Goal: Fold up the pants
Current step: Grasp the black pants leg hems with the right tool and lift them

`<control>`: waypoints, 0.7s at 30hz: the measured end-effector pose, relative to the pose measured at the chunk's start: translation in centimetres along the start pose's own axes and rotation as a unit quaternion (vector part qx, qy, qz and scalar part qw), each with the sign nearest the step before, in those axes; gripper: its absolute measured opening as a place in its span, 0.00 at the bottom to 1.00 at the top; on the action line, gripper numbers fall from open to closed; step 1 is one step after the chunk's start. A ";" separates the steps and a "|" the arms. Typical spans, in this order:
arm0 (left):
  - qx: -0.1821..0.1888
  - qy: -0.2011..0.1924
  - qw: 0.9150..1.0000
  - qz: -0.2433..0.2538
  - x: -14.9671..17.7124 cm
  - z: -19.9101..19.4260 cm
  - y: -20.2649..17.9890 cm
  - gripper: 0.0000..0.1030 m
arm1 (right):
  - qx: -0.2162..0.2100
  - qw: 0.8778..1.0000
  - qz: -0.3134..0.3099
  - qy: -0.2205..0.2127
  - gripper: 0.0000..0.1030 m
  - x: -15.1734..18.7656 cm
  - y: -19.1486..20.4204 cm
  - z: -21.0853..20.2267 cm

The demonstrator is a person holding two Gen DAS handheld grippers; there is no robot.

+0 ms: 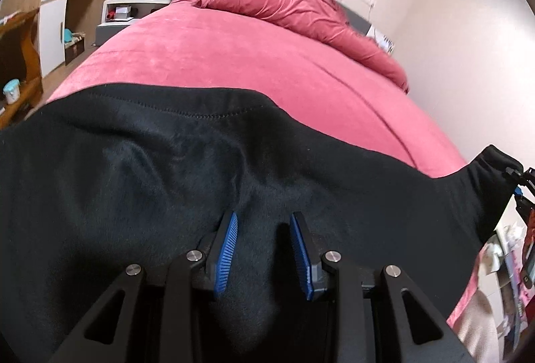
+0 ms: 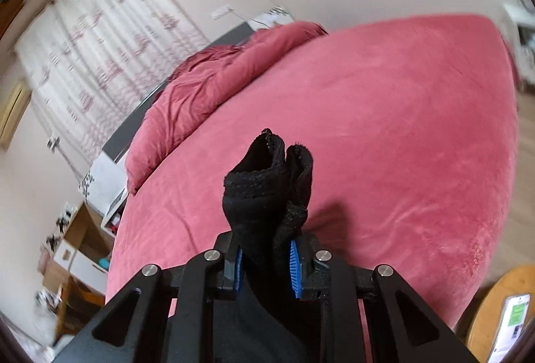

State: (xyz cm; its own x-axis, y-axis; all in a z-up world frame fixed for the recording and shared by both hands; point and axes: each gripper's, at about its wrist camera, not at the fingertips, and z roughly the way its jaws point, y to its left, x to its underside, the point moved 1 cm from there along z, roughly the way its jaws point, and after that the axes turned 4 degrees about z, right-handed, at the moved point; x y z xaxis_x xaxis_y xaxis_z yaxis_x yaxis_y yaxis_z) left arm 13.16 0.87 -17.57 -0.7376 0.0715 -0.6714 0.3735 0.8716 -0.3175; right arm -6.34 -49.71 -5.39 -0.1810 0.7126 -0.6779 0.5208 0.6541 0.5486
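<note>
Black pants [image 1: 167, 169] hang stretched above a pink bed [image 1: 234, 62]. In the left wrist view my left gripper [image 1: 264, 222] has its blue pads [image 1: 227, 249] pressed on a bunch of the black cloth between them. At the far right edge the right gripper [image 1: 521, 182] holds the other end of the pants. In the right wrist view my right gripper [image 2: 265, 249] is shut on a bunched black waistband end [image 2: 267, 175] that sticks up above the bed [image 2: 401, 128].
A crumpled pink duvet [image 1: 301, 11] lies at the head of the bed, also in the right wrist view [image 2: 200, 85]. Wooden desk and white cabinet [image 1: 53, 8] stand left of the bed. A wooden stool with a phone [image 2: 511, 319] stands at lower right. Curtains [image 2: 100, 55] cover the far wall.
</note>
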 end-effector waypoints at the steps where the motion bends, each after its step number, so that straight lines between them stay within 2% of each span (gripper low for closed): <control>1: 0.003 -0.001 1.000 -0.003 0.1 0.0 0.1 0.32 | 0.003 1.000 -0.021 -0.003 0.21 0.4 1.3 -0.5; 7: 0.026 -0.004 0.999 -0.024 0.1 0.2 1.1 0.32 | -0.013 0.990 -0.137 -0.018 0.21 3.8 8.8 -3.2; 11: 0.036 -0.003 0.999 -0.034 0.1 0.4 1.6 0.32 | -0.034 0.982 -0.183 -0.019 0.21 6.6 12.5 -4.4; 14: 0.020 0.008 0.999 -0.030 -0.2 -0.4 1.2 0.32 | -0.052 0.976 -0.209 -0.006 0.21 9.1 14.7 -4.5; 18: 0.002 -0.007 0.999 -0.038 1.2 -2.3 1.3 0.32 | -0.064 0.971 -0.230 0.025 0.21 13.3 16.6 -3.9; 21: 0.002 -0.008 1.000 -0.021 2.2 -2.8 1.1 0.32 | -0.072 0.964 -0.249 0.051 0.21 16.0 17.6 -3.2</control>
State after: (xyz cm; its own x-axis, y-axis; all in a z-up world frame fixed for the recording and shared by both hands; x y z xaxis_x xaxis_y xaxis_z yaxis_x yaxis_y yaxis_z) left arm 10.39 3.37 -17.48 -0.7435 0.0281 -0.6682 0.3454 0.8717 -0.3477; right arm -2.75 -26.02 -4.99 -0.4638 0.3166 -0.8274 0.2287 0.9451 0.2334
